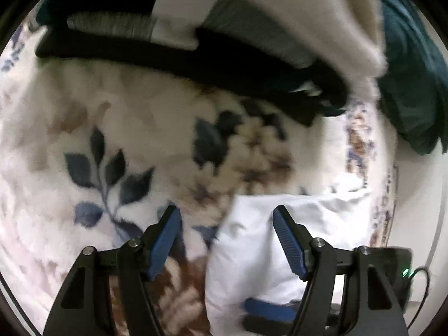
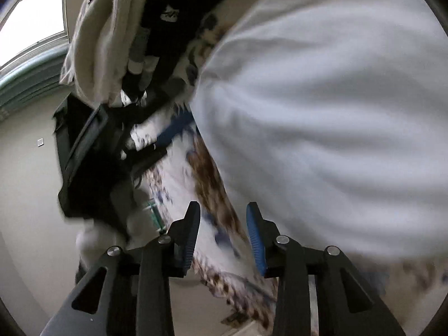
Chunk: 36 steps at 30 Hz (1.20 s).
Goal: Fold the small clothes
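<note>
A white garment [image 1: 260, 257] lies on the floral blanket [image 1: 112, 128], low and right in the left wrist view. My left gripper [image 1: 226, 212] is open above the blanket, its right finger over the garment's edge, holding nothing. In the right wrist view the white garment [image 2: 322, 117] fills the right side, blurred. My right gripper [image 2: 223, 210] is open and empty just left of it, over the blanket [image 2: 207, 184]. The other gripper [image 2: 173, 128] shows blurred at middle left there, and the right gripper's blue pad [image 1: 266, 308] shows at the bottom of the left wrist view.
A stack of folded clothes in black, grey and cream [image 1: 196, 42] lies at the far side of the blanket. A dark teal cloth [image 1: 411, 84] is at the right. The stack [image 2: 134, 42] also shows in the right wrist view, next to a window [image 2: 30, 25].
</note>
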{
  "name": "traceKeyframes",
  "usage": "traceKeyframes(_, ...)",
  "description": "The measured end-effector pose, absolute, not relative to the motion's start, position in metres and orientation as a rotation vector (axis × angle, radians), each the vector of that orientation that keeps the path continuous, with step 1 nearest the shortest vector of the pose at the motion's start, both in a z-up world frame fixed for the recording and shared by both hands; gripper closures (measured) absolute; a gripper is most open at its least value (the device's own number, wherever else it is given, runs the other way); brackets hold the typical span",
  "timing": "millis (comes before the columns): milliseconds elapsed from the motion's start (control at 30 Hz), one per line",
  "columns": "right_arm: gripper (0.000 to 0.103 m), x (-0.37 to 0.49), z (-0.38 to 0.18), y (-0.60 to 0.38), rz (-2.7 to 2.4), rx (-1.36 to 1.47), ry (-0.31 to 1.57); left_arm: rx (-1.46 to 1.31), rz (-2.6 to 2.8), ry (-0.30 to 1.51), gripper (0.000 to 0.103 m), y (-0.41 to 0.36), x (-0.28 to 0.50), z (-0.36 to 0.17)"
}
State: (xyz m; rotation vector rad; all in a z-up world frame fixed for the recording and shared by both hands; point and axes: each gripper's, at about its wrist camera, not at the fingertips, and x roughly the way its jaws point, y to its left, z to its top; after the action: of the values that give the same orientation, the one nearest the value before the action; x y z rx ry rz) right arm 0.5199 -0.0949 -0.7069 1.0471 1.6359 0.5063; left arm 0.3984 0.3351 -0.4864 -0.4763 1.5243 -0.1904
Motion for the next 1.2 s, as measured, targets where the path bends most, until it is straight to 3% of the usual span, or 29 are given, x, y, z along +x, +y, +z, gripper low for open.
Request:
traceKeyframes(133, 0.066, 0.527, -0.745, -0.048, 0.523, 0.956, 1.755, -0.470, -0.181, 1.536, 0.036, 0.334, 0.405, -0.499)
traceKeyframes(267, 0.075, 0.496, -0.741, -0.036, 0.544, 0.879, 1.779, -0.509, -0.170, 1.526, 0.036, 0.334, 0.408, -0.498)
traceKeyframes(433, 0.077, 0.469, -0.744, -0.053, 0.520, 0.939, 1.823, -0.548, -0.147, 1.447, 0.036, 0.357, 0.397, -0.464)
traceKeyframes(533, 0.071, 0.458, -0.716, -0.075, 0.527, 0.896, 1.795, -0.575, -0.120, 1.368, 0.036, 0.360, 0.377, -0.435)
traceKeyframes(567, 0.062, 0.457, -0.699, -0.085, 0.524, 0.837, 1.758, -0.571, -0.120, 1.353, 0.036, 0.357, 0.370, -0.429)
traceKeyframes(633, 0.054, 0.459, -0.676, -0.101, 0.488, 0.762, 1.693, -0.538, -0.129, 1.350, 0.036, 0.344, 0.362, -0.429)
traceKeyframes(900, 0.054, 0.457, -0.655, -0.225, 0.133, 0.688, 1.609, -0.271, -0.066, 1.450, 0.034, 0.302, 0.383, -0.495)
traceKeyframes(1200, 0.054, 0.501, -0.668, -0.310, -0.060, 0.659, 1.472, -0.352, -0.047, 1.417, 0.034, 0.319, 0.382, -0.473)
